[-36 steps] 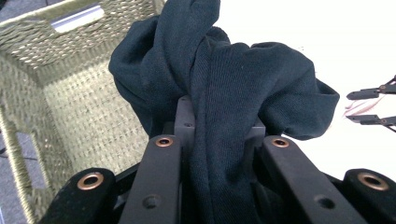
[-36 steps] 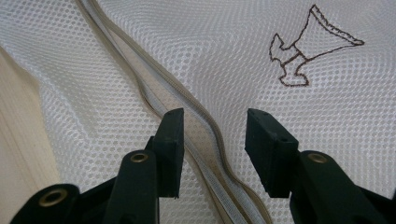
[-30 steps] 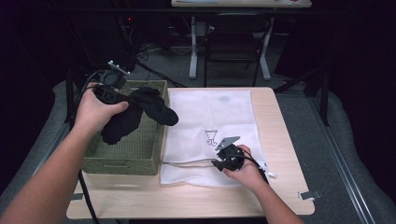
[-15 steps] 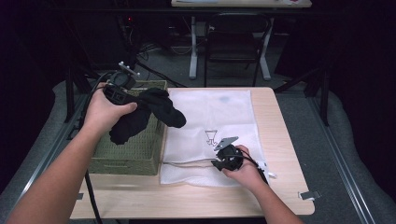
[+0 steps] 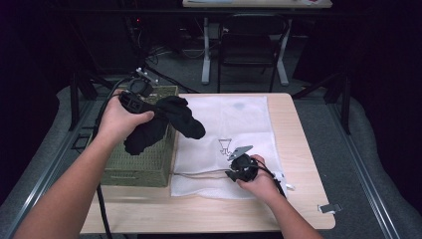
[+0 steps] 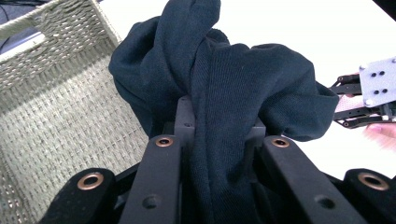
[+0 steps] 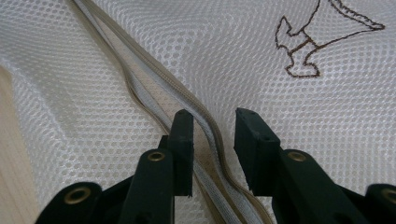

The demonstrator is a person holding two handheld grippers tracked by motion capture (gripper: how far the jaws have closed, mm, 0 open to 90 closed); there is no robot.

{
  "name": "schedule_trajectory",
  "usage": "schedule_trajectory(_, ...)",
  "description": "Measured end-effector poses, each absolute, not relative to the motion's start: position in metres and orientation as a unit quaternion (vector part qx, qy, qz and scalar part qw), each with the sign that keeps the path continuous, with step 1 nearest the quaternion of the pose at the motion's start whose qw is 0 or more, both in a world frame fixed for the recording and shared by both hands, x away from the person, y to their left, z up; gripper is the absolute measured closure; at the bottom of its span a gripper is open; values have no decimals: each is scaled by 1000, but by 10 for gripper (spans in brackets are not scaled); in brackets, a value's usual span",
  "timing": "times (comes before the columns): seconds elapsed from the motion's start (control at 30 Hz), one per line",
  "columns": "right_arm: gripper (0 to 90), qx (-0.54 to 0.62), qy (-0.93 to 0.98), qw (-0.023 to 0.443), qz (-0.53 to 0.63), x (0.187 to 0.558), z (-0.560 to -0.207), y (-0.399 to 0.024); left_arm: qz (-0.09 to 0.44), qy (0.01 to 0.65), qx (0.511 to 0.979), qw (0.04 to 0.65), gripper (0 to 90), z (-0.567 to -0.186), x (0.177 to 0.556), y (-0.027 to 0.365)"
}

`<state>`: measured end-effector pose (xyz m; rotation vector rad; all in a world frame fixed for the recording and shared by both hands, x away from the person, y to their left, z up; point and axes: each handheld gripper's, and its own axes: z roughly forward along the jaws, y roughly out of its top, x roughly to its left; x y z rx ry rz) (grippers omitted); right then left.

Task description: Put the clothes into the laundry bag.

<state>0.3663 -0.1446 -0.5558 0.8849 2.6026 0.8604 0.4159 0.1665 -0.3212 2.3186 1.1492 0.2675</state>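
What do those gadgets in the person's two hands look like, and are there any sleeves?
Both are black. The left gripper trails a black cable; the right gripper carries a grey three-cornered plate. Up close, the jaws are flat black bars with copper-coloured rivets and blocky pads. The forearms are bare, with no sleeves.

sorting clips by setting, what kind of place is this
Probably a lab or office workroom, not a home: a small wooden table on grey carpet, an office chair and desk legs behind, cables on the floor. The laundry props are a wicker basket and mesh bag.
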Motion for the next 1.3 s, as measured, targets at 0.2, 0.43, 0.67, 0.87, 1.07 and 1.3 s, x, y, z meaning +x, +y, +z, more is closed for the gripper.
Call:
schedule_trajectory(0.2,767,303,897,129,294,366,-556,-144,100,422,861,266,760,-323,415,162)
schedule_trajectory(0.43,838,299,897,131,297,366,-555,-144,101,418,862,267,760,-323,412,159)
schedule_trajectory(0.67,859,305,894,128,304,367,-552,-146,96,412,865,268,760,-327,411,155)
schedule_trajectory(0.87,861,296,895,133,306,369,-549,-147,96,410,867,267,760,-329,410,153)
schedule_trajectory(1.07,862,301,893,129,309,371,-546,-147,94,409,867,269,760,-330,408,152)
schedule_trajectory(1.3,866,299,892,127,315,375,-539,-148,93,405,869,267,760,-333,406,152)
